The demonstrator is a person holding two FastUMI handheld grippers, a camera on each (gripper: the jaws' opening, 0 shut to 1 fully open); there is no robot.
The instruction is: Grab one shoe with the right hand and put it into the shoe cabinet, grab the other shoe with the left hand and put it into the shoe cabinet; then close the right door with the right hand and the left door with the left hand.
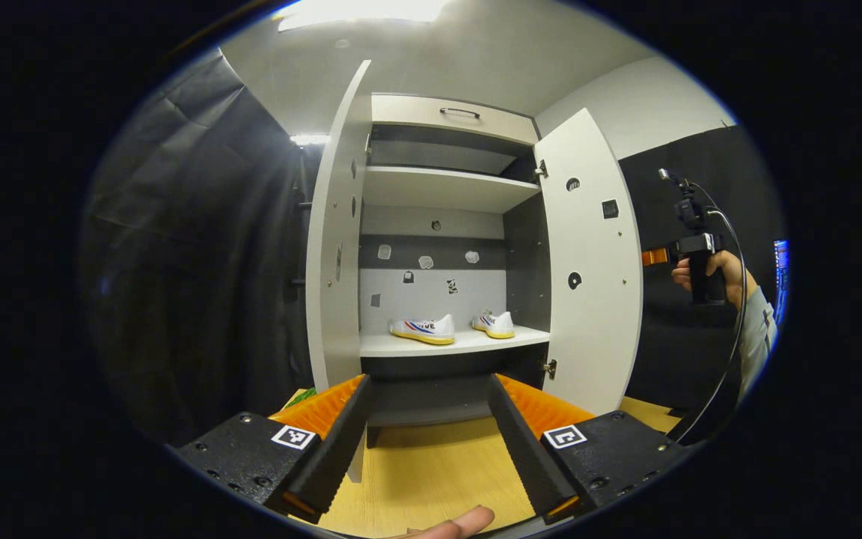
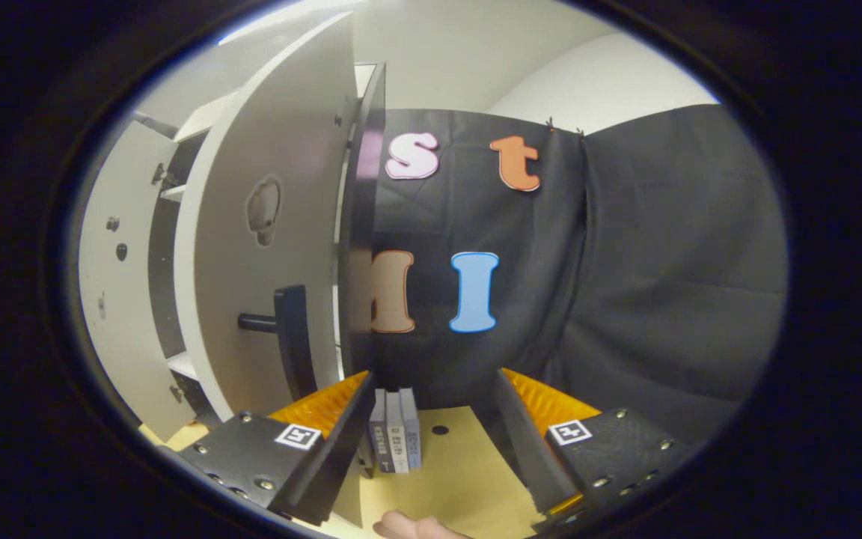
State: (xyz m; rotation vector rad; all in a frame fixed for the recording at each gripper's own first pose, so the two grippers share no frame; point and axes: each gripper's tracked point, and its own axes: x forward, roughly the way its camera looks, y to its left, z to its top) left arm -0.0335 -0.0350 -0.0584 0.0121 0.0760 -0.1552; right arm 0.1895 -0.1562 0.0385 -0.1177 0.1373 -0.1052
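While shoes (image 1: 450, 328) shelved — doors (image 1: 588, 262) open, writing illegible

Shoe cabinet (image 1: 446, 187), frame centre: white, both doors open. Two white shoes rest upright on its lower shelf, left shoe (image 1: 423, 329) beside right shoe (image 1: 494, 323), apart.
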